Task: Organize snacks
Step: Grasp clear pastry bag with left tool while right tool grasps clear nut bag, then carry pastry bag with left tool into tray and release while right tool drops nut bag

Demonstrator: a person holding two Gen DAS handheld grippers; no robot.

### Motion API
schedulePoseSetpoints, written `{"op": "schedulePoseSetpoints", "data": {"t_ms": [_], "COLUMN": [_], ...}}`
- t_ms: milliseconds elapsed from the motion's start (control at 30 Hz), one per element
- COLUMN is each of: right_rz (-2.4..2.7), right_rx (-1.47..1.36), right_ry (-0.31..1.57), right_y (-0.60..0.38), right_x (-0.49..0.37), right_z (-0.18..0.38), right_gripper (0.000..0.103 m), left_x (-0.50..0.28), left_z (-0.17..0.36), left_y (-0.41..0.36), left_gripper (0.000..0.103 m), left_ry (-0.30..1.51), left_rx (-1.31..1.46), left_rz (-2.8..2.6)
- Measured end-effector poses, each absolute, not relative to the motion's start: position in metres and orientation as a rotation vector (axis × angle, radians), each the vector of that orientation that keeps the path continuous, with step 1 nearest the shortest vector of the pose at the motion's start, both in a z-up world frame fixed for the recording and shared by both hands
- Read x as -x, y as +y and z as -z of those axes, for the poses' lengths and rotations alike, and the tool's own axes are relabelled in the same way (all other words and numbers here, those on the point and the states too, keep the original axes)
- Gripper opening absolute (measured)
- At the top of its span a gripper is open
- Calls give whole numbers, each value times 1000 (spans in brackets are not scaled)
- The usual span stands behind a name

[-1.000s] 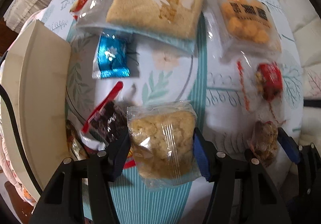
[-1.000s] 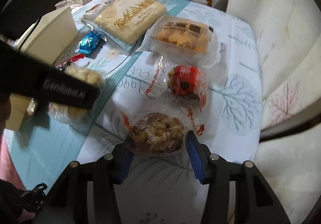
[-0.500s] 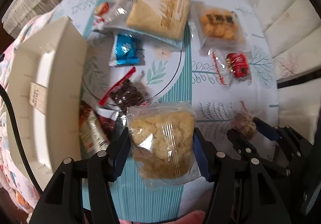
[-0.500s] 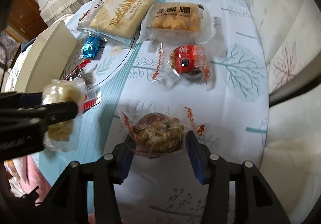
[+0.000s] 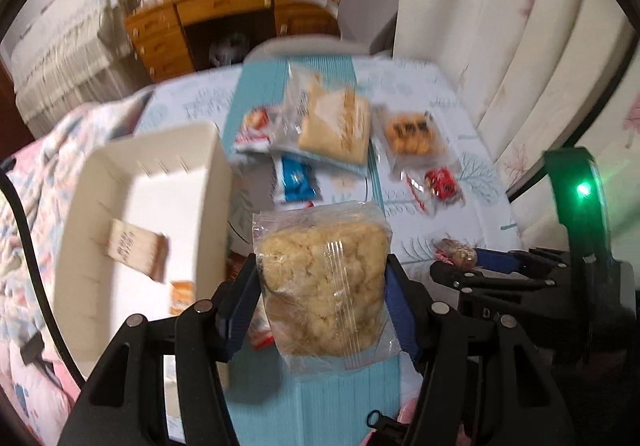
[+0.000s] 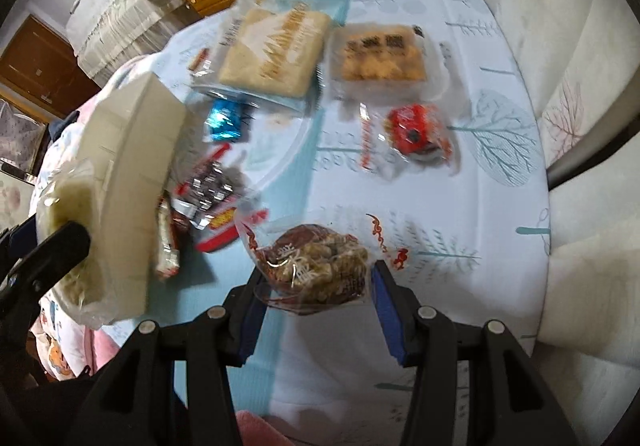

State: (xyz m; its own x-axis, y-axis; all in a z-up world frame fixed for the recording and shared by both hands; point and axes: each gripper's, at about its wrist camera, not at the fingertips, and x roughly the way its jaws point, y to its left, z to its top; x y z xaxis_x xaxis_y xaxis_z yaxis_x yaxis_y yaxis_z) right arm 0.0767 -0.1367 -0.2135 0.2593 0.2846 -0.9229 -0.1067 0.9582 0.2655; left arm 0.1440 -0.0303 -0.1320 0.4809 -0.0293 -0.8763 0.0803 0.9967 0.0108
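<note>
The left gripper [image 5: 322,286] clamped a clear rice-cake packet [image 5: 322,282]. The right gripper [image 6: 316,284] gripped a nut-cake bag [image 6: 316,266] with red characters, too blurred to read.

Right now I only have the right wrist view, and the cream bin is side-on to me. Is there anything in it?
Observer: Yes. The left wrist view looks into the bin: a pale wafer pack lies on its floor.
Operator: Anything else in there?
Observer: A small orange packet lies near the bin's near end.
Operator: I see just the edge of the left hand-held gripper's bag. Is the grip square?
Observer: The left hand-held gripper has a pad on each side of the clear crumbly cake bag, which stands upright between them.
</note>
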Motion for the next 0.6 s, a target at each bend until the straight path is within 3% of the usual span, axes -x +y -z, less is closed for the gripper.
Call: {"op": "schedulePoseSetpoints", "data": {"t_ms": [233,600], "right_rz": [-296,-337], "right_rx": [-188,-207], "right_ry": [1198,1003], "right_y": [-96,-15], "right_x": [-67,-51], "right_z": [186,145], "right_gripper": [50,51], "left_x": [-117,-104], "left_z": [98,77], "left_y": [18,108], "left_gripper": [58,58], "left_ry": [916,858], "left_rx": [-69,-94], "left_rz": [120,125]}}
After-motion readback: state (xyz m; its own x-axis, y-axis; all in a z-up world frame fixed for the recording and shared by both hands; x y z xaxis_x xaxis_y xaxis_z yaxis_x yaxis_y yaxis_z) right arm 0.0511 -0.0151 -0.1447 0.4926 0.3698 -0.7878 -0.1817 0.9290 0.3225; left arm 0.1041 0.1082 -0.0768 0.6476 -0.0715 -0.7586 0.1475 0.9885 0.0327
